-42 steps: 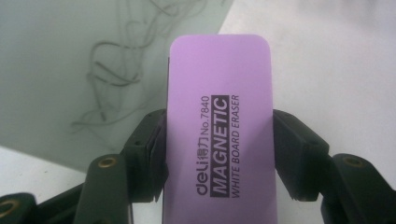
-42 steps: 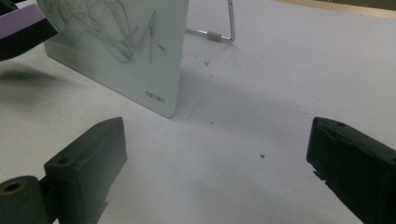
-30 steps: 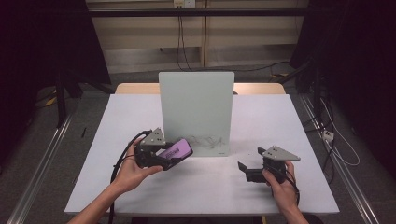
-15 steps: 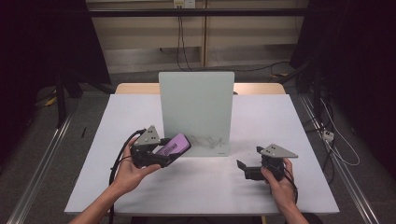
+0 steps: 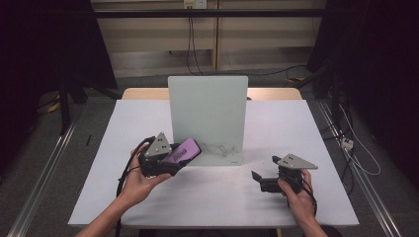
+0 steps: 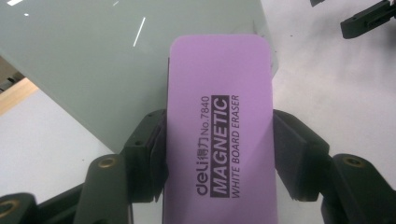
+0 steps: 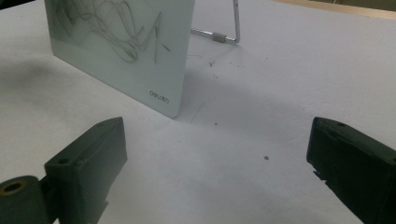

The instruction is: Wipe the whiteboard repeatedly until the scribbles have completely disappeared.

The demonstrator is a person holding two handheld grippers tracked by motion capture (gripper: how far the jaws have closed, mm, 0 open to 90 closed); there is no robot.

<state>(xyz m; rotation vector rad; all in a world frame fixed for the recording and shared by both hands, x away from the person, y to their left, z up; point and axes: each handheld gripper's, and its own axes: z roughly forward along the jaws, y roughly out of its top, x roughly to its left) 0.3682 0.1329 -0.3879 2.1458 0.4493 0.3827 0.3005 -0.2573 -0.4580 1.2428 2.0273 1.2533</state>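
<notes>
Two grippers sit low over a white table (image 5: 212, 197). On the left, the left gripper (image 5: 170, 160) is clamped on a purple whiteboard eraser (image 5: 182, 152), held just beside the upright glass whiteboard (image 5: 207, 111). Its scribbles (image 7: 116, 32) remain, so wiping looks not yet begun. On the right, the right gripper (image 5: 262, 180) hangs wide open and empty. Its own view shows the marks clearly; the left gripper view shows the eraser's printed label.
</notes>
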